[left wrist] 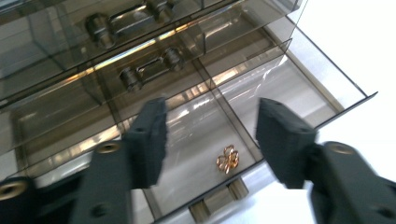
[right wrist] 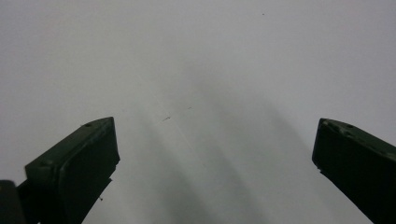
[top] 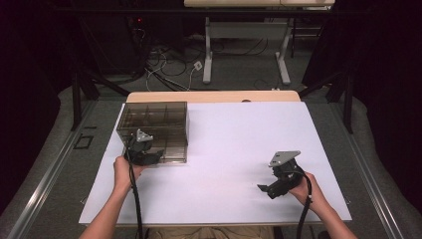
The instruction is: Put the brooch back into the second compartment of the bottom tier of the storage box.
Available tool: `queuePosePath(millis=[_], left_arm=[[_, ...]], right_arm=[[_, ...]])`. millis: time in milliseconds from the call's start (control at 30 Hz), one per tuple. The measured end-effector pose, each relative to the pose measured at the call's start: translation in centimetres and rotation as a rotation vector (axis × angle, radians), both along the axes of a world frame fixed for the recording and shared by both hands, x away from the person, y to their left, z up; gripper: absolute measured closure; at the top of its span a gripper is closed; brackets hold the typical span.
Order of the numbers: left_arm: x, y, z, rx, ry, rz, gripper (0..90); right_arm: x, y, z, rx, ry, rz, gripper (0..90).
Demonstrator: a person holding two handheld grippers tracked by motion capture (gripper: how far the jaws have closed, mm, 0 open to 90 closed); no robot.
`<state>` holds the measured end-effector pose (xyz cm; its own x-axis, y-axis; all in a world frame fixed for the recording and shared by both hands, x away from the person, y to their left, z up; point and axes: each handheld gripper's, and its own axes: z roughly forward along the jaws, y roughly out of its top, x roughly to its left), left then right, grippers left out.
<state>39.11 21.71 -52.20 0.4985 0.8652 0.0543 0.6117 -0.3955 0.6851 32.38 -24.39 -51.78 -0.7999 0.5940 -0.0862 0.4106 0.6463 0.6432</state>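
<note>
the gold clover charm is seen lying in the pulled-out bottom drawer of the smoked acrylic organizer; the left gripper is spread above it, nothing pinched; the right gripper is held wide over bare table; placement is judged done, the drawer's closing left.

Small gold clover-shaped charm, lying flat in open smoky drawer, front compartment

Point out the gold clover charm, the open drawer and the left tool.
gold clover charm (left wrist: 227, 159), left gripper view, on its petals.
open drawer (left wrist: 327, 86), left gripper view, on its clear side wall.
left tool (left wrist: 210, 140), left gripper view, midway between its open fingertips.
</note>
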Motion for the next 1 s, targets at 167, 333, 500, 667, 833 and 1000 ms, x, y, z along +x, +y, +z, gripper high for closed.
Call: queuePosePath(millis=[167, 333, 500, 667, 833, 1000], left_arm=[[-0.3, 0.2, 0.3, 0.013, -0.006, 0.014, 23.8], [-0.7, 0.3, 0.5, 0.019, -0.009, 0.001, 15.4], [-1.3, 0.4, 0.5, 0.037, 0.002, -0.006, 10.6], [-1.9, 0.4, 0.6, 0.048, 0.001, -0.005, 4.9], [-2.4, 0.5, 0.6, 0.061, -0.008, -0.013, 0.9], [-2.8, 0.8, 0.5, 0.06, -0.007, -0.015, 0.0]], right_arm=[[0.0, 0.0, 0.0, 0.005, 0.002, 0.0, 0.0], [0.0, 0.0, 0.0, 0.009, 0.008, 0.001, 0.0], [0.0, 0.0, 0.1, 0.016, 0.001, 0.003, 0.0], [0.0, -0.1, 0.1, 0.012, 0.003, 0.002, 0.0], [0.0, -0.1, 0.1, 0.012, 0.003, -0.002, 0.0], [0.0, -0.1, 0.1, 0.016, -0.003, -0.006, 0.0]])
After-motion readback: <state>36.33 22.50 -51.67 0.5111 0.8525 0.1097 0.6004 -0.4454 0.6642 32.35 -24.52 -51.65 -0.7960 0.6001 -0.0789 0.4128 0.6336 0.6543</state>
